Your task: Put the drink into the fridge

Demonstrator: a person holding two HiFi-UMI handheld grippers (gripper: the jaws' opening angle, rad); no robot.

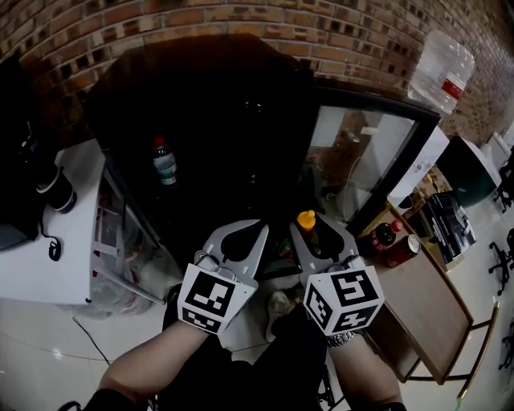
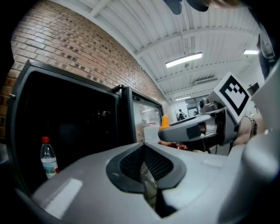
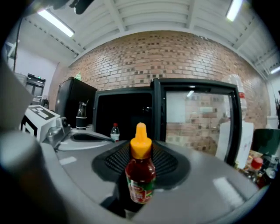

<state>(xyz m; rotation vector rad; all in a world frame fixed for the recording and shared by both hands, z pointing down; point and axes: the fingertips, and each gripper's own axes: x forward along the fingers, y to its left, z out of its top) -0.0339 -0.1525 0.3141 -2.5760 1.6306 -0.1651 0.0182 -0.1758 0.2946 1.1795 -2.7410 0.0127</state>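
Counter space in white (image 1: 48, 257) fills the far left of the head view, with a black cup (image 1: 58, 191) standing on it. Just to its right stands the fridge (image 1: 233, 104), its dark inside exposed. A small water bottle (image 1: 165, 164) with a red cap stands upright inside, on the left side of the compartment.

Below the fridge opening, the left gripper (image 1: 241, 237) points level toward the dark interior. Its own view shows its jaws brought together with nothing clamped between them.

Just beside it, the right gripper (image 1: 320, 239) is clamped on the drink bottle (image 3: 141, 175). The bottle has dark red contents, a red and green label and an orange pointed cap (image 1: 306, 219), and it stands upright between the two pads. It is outside the fridge, in front of the opening, near the edge where the door meets the cabinet.

The glass door (image 1: 365, 156) of the fridge hangs open to the right, and a brick wall (image 1: 265, 24) runs behind everything. Lower right, a wooden table (image 1: 430, 313) carries two red bottles (image 1: 387, 235). At the top right sits a large clear water jug (image 1: 444, 68).
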